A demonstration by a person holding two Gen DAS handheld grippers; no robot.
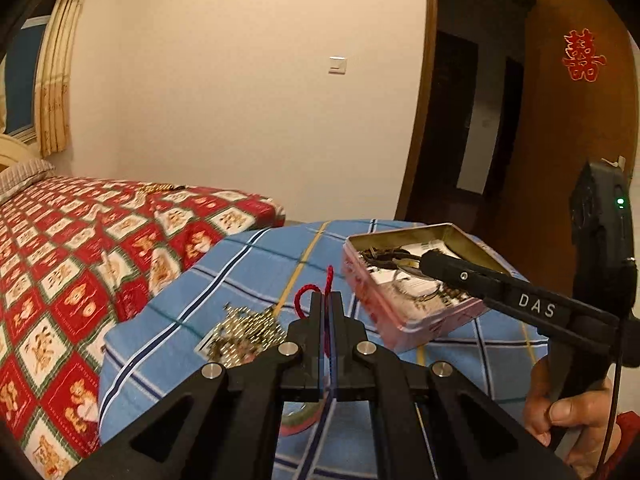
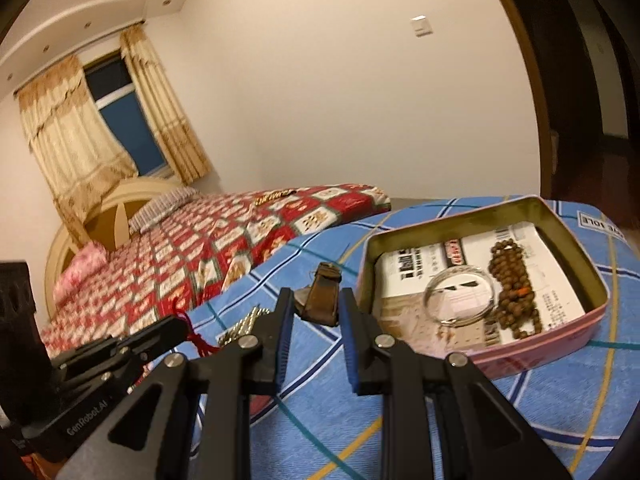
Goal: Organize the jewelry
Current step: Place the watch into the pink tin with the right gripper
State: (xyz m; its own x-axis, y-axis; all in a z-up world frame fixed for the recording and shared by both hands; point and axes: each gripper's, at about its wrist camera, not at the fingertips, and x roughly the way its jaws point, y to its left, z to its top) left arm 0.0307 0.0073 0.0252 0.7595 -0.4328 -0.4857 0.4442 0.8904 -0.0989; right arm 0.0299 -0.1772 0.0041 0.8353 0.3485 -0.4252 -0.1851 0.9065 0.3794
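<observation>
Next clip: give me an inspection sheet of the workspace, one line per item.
Surface: blue plaid cloth.
Job's things: pink tin holds bead bracelet and clear bangle; brown strap, gold chain piece outside.
Clutter: printed paper lining the tin.
Grippers: left gripper shut on red cord; right gripper open.
Cables: black lead.
Surroundings: bed with red quilt, curtains, doorway.

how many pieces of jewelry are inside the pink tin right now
2 visible in the open pink metal tin: a clear round bangle near its middle, and a brown wooden bead string beside it. Smaller pieces may be hidden.
</observation>
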